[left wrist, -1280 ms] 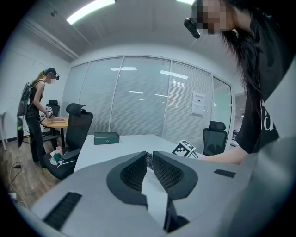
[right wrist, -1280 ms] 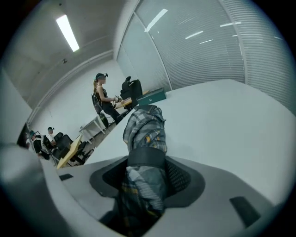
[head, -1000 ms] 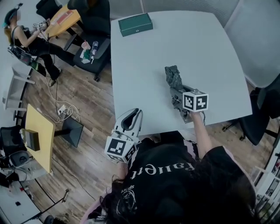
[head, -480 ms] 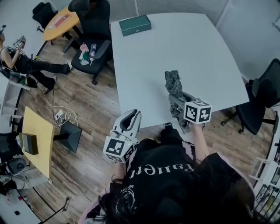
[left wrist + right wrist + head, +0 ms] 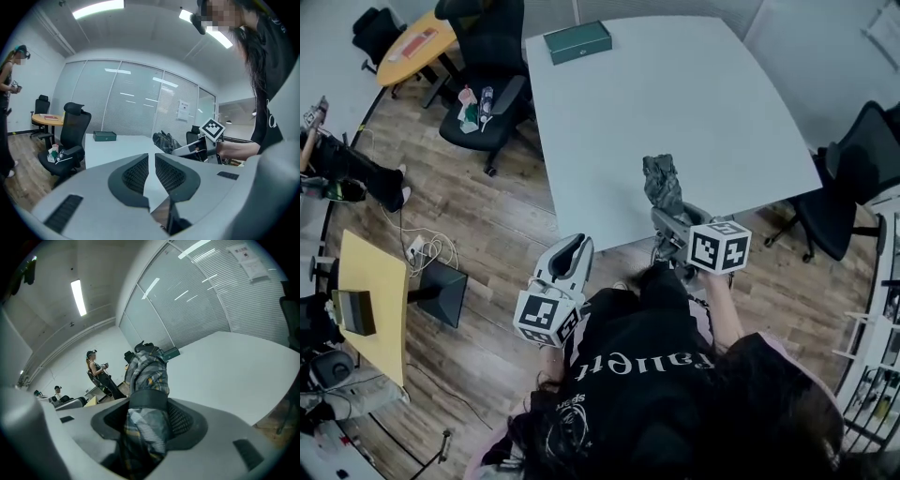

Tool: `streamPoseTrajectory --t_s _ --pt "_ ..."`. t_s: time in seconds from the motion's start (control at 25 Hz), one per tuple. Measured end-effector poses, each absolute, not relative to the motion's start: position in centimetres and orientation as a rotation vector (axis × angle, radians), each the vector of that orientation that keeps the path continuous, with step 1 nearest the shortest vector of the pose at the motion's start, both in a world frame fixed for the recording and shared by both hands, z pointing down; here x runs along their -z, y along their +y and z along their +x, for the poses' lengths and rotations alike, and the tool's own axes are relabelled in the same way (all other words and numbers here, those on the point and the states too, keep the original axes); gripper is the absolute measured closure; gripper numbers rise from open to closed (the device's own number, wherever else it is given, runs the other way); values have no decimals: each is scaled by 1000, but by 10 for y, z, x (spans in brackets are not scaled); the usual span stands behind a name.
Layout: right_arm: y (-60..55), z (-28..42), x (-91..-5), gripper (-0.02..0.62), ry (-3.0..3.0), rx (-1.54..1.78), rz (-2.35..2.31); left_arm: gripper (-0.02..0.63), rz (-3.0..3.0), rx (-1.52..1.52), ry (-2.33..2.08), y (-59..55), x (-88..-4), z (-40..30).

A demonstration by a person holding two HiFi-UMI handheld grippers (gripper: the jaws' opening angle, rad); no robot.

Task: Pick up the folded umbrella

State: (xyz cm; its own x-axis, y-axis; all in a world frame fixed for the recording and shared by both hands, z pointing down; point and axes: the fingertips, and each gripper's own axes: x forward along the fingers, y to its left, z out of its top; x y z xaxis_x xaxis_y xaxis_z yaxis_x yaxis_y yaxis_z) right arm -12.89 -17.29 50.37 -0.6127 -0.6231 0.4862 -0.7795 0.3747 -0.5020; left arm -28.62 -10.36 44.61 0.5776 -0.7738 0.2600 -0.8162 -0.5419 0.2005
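The folded umbrella (image 5: 661,183), plaid grey with a black strap, is held in the air over the near edge of the white table (image 5: 675,94). My right gripper (image 5: 667,217) is shut on it. In the right gripper view the umbrella (image 5: 147,376) stands between the jaws of that gripper (image 5: 147,416) and sticks out past them. My left gripper (image 5: 572,253) hangs over the floor off the table's near-left edge, shut with nothing in it. The left gripper view shows its jaws (image 5: 151,171) together, with the umbrella (image 5: 165,139) and the right gripper (image 5: 187,149) beyond.
A green box (image 5: 577,41) lies at the table's far end. A black office chair (image 5: 483,94) stands left of the table and another (image 5: 848,178) at its right. A yellow table (image 5: 366,300) and a monitor stand are on the wooden floor at left. A person (image 5: 96,366) stands beyond.
Both grippers have drawn back from the table toward the person. The umbrella has come along in the right gripper, from over the tabletop to its near edge.
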Motion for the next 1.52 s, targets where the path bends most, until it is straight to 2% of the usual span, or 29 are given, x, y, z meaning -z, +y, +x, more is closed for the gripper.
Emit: streamPoseTrajectory --t_s 0.56,1.12,1.52 --pt "-125 -99 -492 362 -2423 -1081 1208 546 2510 -147 -1311 -82 -442 -247" --pt "-73 -28 -494 362 -2449 -1099 1114 546 2483 -198 -1334 -36 -443 -157" --pt "-56 2 -494 362 -2470 -1070 1075 546 2500 -204 -1365 -18 -436 -121"
